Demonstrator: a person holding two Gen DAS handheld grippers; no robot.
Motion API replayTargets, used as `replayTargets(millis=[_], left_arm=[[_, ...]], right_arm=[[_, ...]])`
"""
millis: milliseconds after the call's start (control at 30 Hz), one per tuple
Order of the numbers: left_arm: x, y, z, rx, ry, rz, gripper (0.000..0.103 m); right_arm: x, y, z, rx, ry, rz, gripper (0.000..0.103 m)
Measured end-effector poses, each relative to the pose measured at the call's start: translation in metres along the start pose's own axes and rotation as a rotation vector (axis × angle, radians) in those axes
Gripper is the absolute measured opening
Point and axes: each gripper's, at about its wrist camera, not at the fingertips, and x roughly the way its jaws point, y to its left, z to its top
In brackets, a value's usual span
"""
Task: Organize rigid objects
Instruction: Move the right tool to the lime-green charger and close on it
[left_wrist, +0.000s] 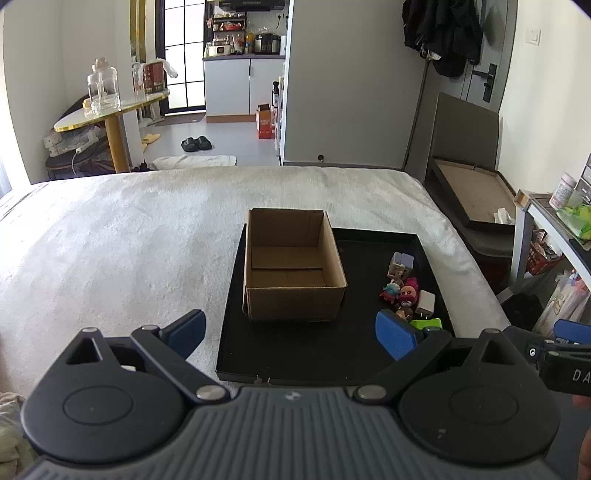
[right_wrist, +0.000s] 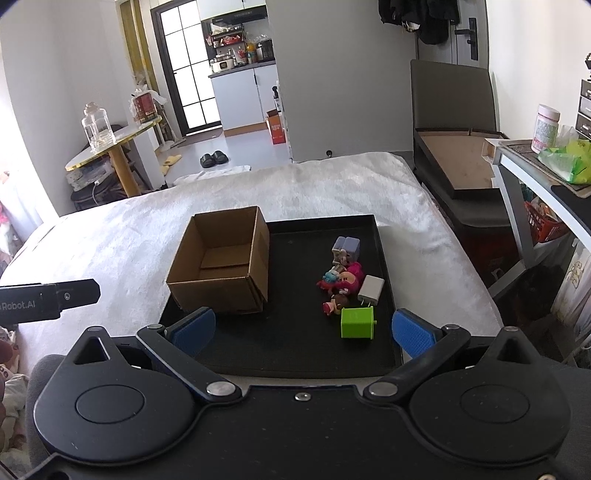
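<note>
An open, empty cardboard box (left_wrist: 293, 264) (right_wrist: 225, 260) stands on the left part of a black tray (left_wrist: 295, 350) (right_wrist: 295, 350) on a white blanket. On the tray's right lie small objects: a lilac block (right_wrist: 346, 247), a pink doll (right_wrist: 349, 278), a white charger (right_wrist: 371, 290), a green plug block (right_wrist: 357, 322) (left_wrist: 426, 323). My left gripper (left_wrist: 291, 332) is open and empty, near the tray's front edge. My right gripper (right_wrist: 303, 328) is open and empty, just before the green block.
The bed's blanket (left_wrist: 110, 240) spreads left and behind the tray. A round gold-rimmed table (left_wrist: 110, 110) with a glass jar stands at back left. A dark chair (right_wrist: 454, 147) and a white shelf (right_wrist: 535, 173) stand on the right.
</note>
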Motion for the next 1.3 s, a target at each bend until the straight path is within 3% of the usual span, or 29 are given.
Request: replayTargets(millis=[433,767,1133,1300], left_arm=[[0.054,-0.004,0.007,0.002,0.094,0.040,0.096],[0.103,-0.006,0.005,0.011,0.172,0.080,0.093],[0.154,-0.003,0.007,-0.003,0.216,0.134,0.080],[0.172,-0.009,0.013,0.011,0.234,0.119,0.077]], right_arm=[[0.043,-0.020,-0.002,0.034,0.087,-0.043,0.098],[0.083,-0.032,-0.008,0.038,0.169,-0.059,0.087],[0.128,-0.038,-0.008,0.033,0.225,-0.091,0.079],[0.149,-0.046,-0.006,0.041,0.246,-0.103,0.078]])
